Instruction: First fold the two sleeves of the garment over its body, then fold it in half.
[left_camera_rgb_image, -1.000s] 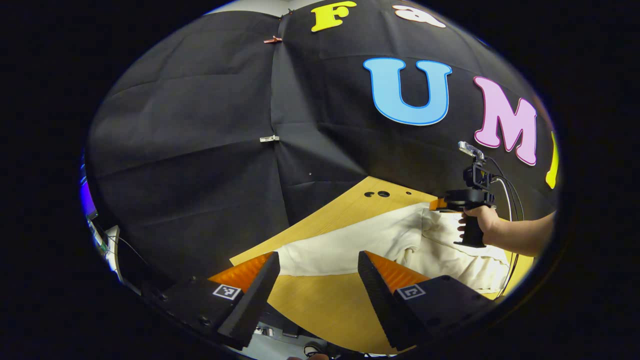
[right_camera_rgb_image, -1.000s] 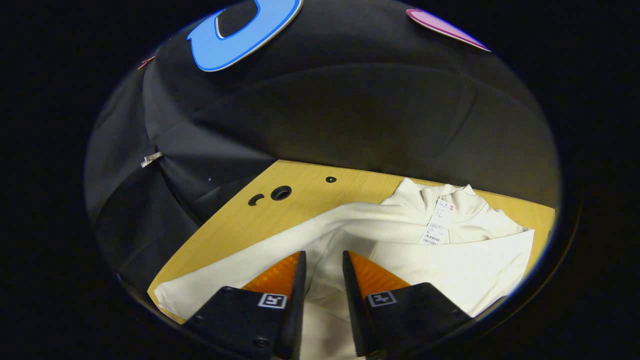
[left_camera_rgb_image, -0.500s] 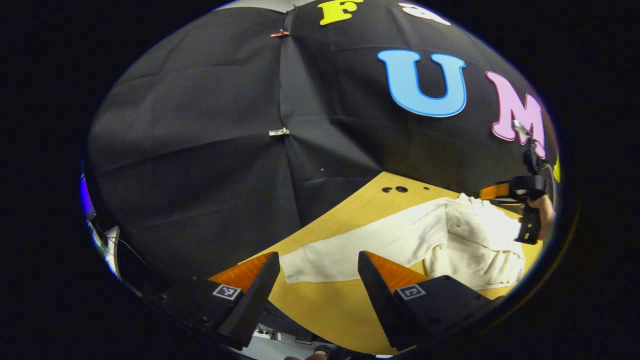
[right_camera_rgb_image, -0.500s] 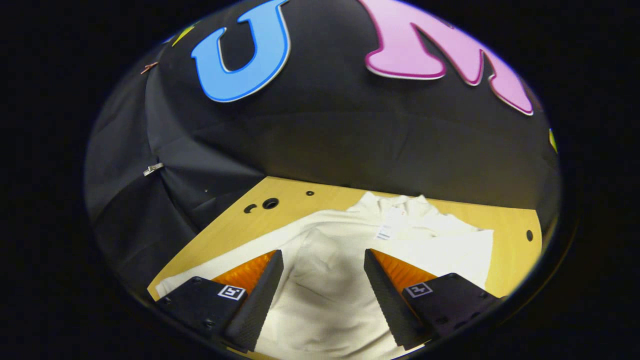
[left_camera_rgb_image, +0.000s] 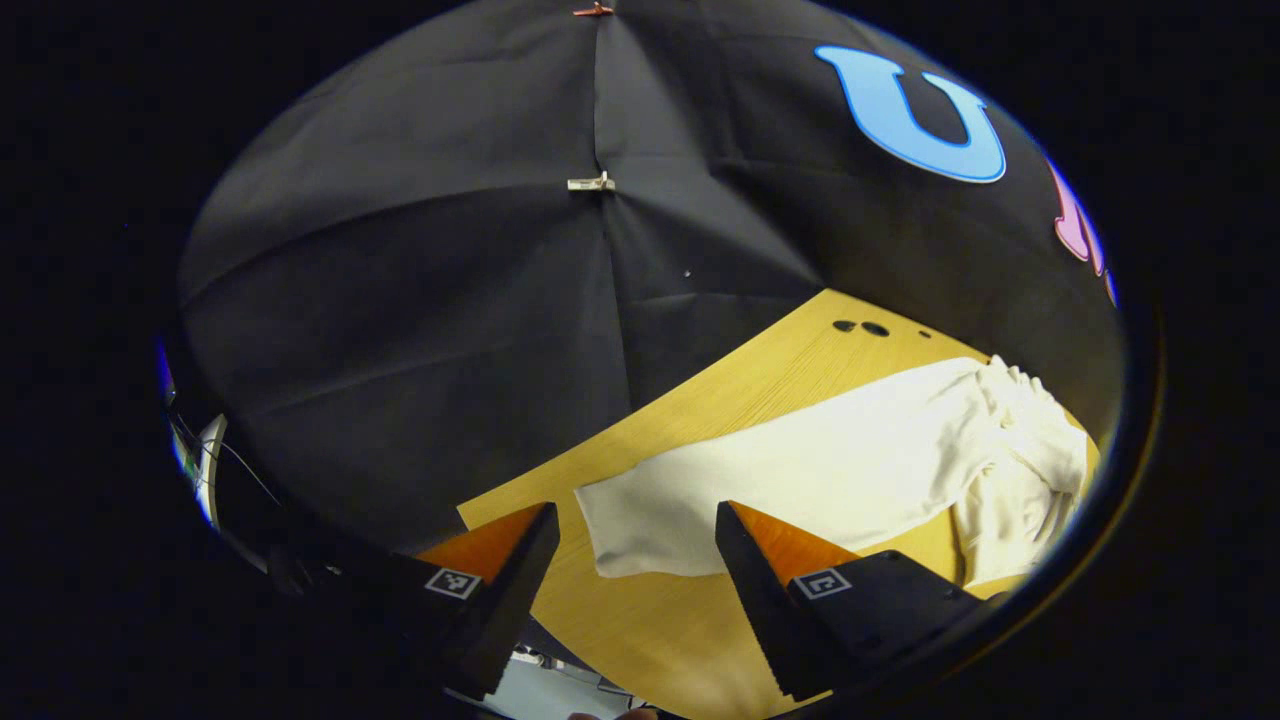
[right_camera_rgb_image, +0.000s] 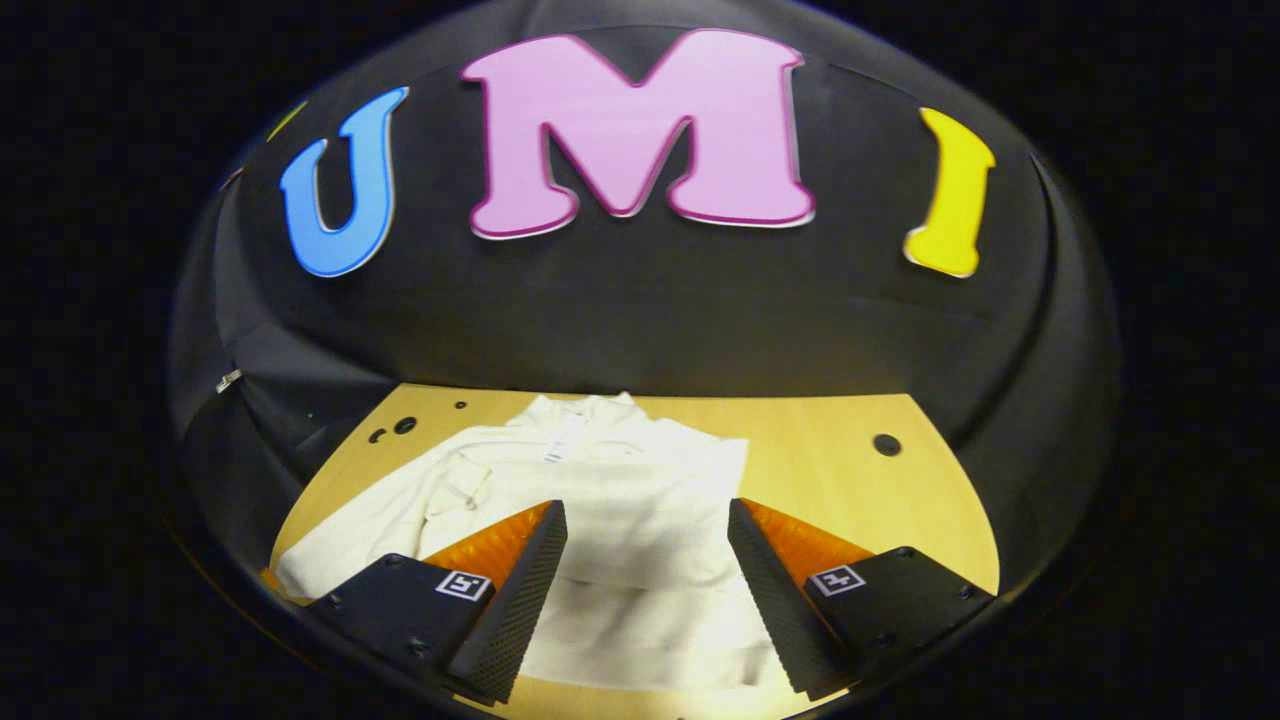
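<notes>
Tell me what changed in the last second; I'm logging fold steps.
The right tool opened, let go of the garment and drew back, leaving one sleeve folded over the body. The left tool dipped toward the other sleeve. That sleeve stays stretched out on the table; the left tool stays open.

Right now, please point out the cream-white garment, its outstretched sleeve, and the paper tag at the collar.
cream-white garment (right_camera_rgb_image: 640, 520): right gripper view, middle of the body.
outstretched sleeve (left_camera_rgb_image: 800, 470): left gripper view, mid-length of the sleeve.
paper tag (right_camera_rgb_image: 566, 440): right gripper view, centre of the tag.
</notes>
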